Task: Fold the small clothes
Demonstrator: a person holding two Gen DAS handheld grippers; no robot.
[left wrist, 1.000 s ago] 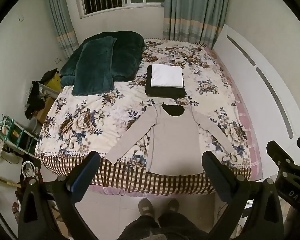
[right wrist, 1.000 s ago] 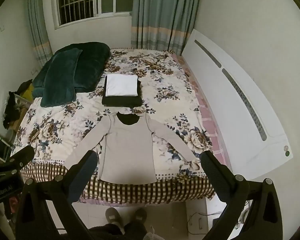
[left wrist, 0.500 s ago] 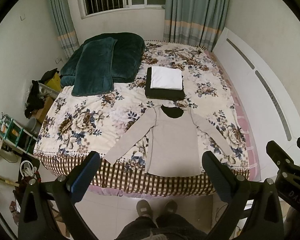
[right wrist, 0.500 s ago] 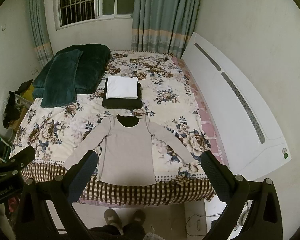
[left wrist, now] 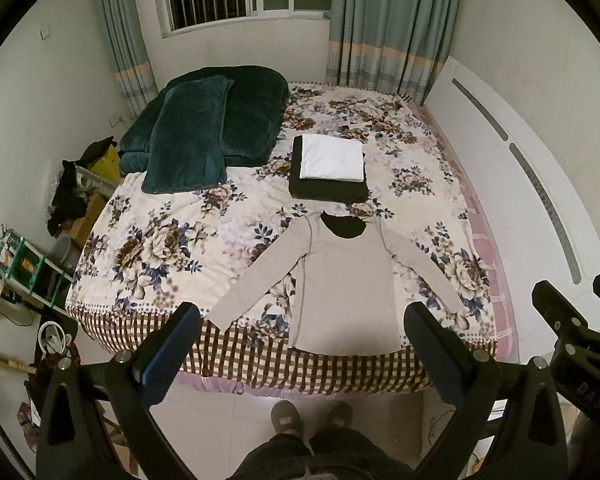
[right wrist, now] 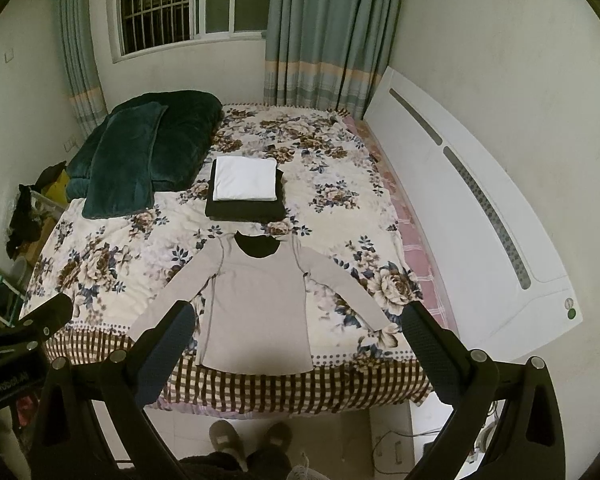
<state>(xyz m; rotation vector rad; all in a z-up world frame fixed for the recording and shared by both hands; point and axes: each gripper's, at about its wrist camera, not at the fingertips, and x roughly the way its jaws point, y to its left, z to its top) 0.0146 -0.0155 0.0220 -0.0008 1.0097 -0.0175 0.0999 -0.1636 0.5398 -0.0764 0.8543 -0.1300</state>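
Observation:
A grey long-sleeved top with a dark collar lies flat, sleeves spread, at the near edge of the floral bed; it also shows in the right wrist view. Behind it sits a stack of folded clothes, white on black, also in the right wrist view. My left gripper is open and empty, held high above the floor in front of the bed. My right gripper is open and empty, at a similar height beside it.
A dark green blanket and pillow lie at the bed's far left. A white headboard runs along the right side. Clutter and a shelf stand on the floor at left. The person's slippered feet stand on the tiles.
Both grippers have drawn slightly up and back, so the bed sits a little lower and smaller in view. The top and the stack have not moved.

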